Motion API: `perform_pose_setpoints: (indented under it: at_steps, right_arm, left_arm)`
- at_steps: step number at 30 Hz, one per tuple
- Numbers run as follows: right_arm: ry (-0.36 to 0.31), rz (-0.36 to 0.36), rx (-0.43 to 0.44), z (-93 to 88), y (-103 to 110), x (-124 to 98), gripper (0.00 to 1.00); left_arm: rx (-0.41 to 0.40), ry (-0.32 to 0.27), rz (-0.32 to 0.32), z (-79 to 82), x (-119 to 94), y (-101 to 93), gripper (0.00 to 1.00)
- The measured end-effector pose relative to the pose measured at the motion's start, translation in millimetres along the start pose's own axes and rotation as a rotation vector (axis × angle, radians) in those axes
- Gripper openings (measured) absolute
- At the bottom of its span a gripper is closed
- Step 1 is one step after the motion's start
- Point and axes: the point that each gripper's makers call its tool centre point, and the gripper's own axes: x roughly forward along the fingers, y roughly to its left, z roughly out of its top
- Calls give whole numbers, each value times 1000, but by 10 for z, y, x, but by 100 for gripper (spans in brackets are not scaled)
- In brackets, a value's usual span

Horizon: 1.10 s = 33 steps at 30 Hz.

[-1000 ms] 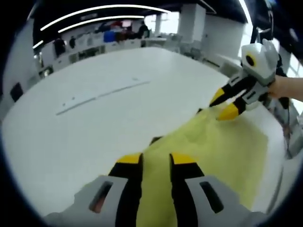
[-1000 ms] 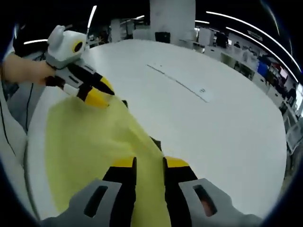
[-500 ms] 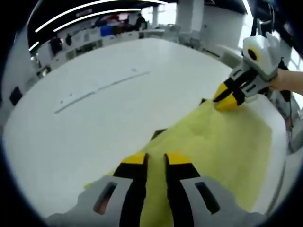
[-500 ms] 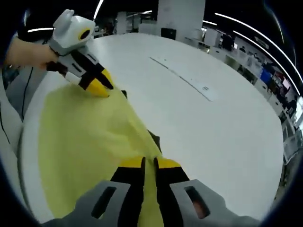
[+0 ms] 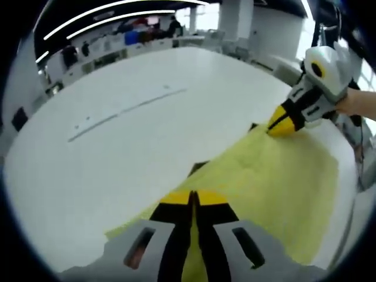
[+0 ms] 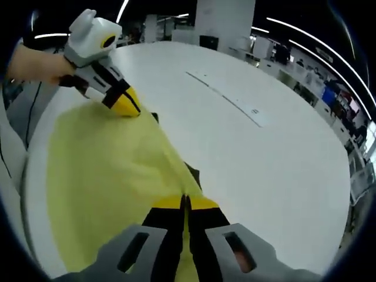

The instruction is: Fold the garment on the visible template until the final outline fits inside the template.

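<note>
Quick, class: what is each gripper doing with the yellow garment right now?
Left gripper: shut on the yellow garment.
Right gripper: shut on the yellow garment's edge.

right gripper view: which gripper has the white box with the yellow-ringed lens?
The left gripper, at upper left, held by a hand, its yellow tips shut on the yellow garment. The right gripper rises from the bottom.
</note>
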Motion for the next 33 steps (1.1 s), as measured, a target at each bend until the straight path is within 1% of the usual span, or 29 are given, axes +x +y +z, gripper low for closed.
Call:
perform_pose_setpoints:
  at_steps: [7, 12, 19, 24, 29, 33]
  right_arm:
    - [-7, -22, -9, 32, -35, -39, 2]
    - [-11, -32, 6, 29, -46, -35, 2]
    - [-11, -40, 53, 0, -83, 16, 2]
    - [-10, -45, 59, -1, -87, 21, 3]
    - [-10, -77, 58, -8, -162, -4, 4]
    - [7, -115, 72, -81, -269, -23, 4]
  left_arm:
    - [-2, -24, 25, 59, -57, 46, 0]
    - [-15, -36, 33, 82, -60, 78, 0]
    - [-15, -34, 37, 86, -21, 91, 0]
    - [-2, -27, 38, 68, 19, 102, 0]
    - [9, -28, 43, 73, 25, 100, 0]
    - [7, -33, 50, 74, 48, 116, 0]
